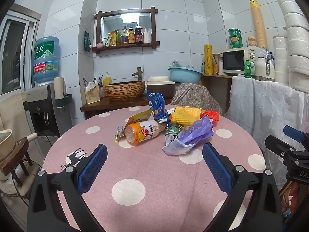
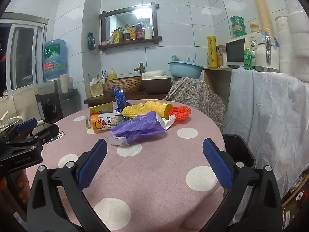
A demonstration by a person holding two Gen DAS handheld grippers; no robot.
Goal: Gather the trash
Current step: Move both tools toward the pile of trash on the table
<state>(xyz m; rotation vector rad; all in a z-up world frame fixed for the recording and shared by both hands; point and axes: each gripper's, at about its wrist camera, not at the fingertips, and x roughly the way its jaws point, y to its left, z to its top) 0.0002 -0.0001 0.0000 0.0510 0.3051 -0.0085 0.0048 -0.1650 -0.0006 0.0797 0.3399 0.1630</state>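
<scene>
From the left wrist camera, the left gripper (image 1: pixel 154 154) stood spread wide with nothing between its blue pads (image 1: pixel 92 170), hovering over the near part of the round table (image 1: pixel 154 193) with its pink, white-dotted cloth. The trash lay heaped near the table's middle, beyond the fingertips. An orange drink bottle (image 1: pixel 143 132) lay on its side at the left of the heap, a small yellow sachet (image 1: pixel 118 133) just beside its cap end. Behind the bottle stood a crumpled blue wrapper (image 1: pixel 157 104). Right of the bottle lay a purple plastic bag (image 1: pixel 193 133), touching a green-and-white carton (image 1: pixel 171 133). A yellow foam net (image 1: pixel 183 117) and an orange-red foam net (image 1: pixel 211 116) sat at the far right of the heap. The right gripper (image 1: pixel 293 141) showed at the table's right edge.

From the right wrist camera, the right gripper (image 2: pixel 154 154) was likewise spread and empty above the table (image 2: pixel 154 174). The purple bag (image 2: pixel 139 127) was nearest to it, with the bottle (image 2: pixel 102 122) left of the bag. A black bin (image 2: pixel 239 150) stood just beside the table's right edge.
</scene>
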